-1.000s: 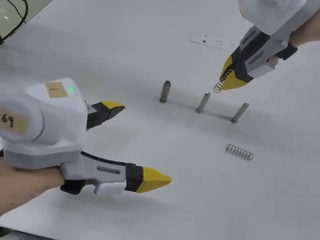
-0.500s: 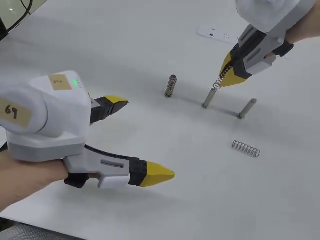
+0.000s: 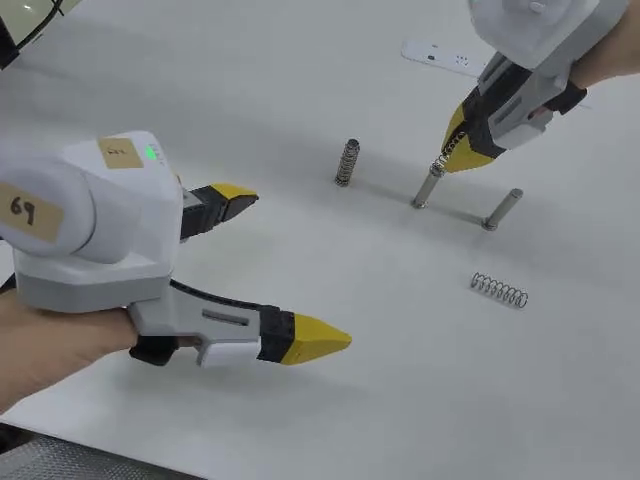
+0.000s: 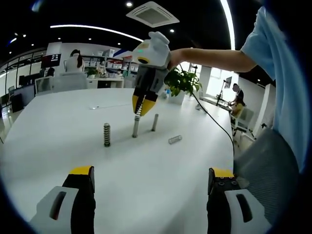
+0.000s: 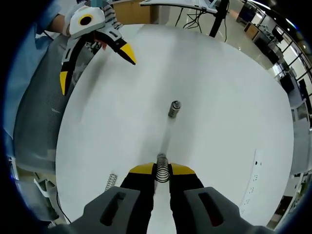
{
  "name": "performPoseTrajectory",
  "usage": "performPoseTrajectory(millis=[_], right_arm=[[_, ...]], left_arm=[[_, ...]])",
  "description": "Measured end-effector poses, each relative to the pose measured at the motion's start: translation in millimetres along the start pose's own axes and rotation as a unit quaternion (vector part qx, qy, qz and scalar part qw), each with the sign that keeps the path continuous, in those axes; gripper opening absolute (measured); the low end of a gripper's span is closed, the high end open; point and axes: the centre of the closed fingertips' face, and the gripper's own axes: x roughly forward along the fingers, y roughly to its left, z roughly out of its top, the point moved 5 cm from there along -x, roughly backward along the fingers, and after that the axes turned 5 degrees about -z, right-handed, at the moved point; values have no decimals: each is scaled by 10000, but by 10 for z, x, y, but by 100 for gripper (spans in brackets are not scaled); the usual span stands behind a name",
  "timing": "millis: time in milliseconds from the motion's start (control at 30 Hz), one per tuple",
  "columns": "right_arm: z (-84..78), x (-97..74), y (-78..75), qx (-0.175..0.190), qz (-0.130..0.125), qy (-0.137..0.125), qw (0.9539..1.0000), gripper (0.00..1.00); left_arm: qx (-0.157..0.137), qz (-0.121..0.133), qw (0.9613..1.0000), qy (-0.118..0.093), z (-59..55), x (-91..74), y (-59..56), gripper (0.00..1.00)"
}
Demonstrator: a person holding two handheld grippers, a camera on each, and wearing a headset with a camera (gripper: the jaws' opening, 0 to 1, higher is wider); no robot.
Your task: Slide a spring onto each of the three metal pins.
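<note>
Spring point(image 3: 444, 156) meets middle pin point(image 3: 428, 187), head view.

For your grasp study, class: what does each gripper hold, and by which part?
Right gripper: a small coiled steel spring, pinched by its upper coils. Left gripper: open, holding nothing.

Left gripper point(image 3: 288, 268): white shell, black jaws, yellow tips point(image 3: 312, 341) | tan label point(image 3: 25, 218) reads 69, green light point(image 3: 152, 153) lit on top | right gripper point(image 3: 462, 152): same colours, black cable point(image 4: 214, 124) trailing from it | sleeve point(image 4: 273, 46): light blue, short, loose
</note>
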Motion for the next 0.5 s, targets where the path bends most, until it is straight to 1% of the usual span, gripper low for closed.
performPoseTrajectory(millis=[67,200,267,300,500], right_arm=[[-4,37,5,-27,8,7,10000,8],[-15,121,-28,-40,28,56,10000,8],[-1,127,-11,-40,88,59,9999,8],[-7,143,-13,-55,77,82,9999,8],[-21,269,-10,-81,119,127,9998,8]], left_arm=[[3,3,10000,26,-8,-1,2,94],[-21,1,10000,12,-9,-6,3,94],[-28,10,10000,18,-13,-7,7,94],[-35,4,10000,29,-17,-7,7,94],[-59,2,10000,17,-16,-2,11,94]])
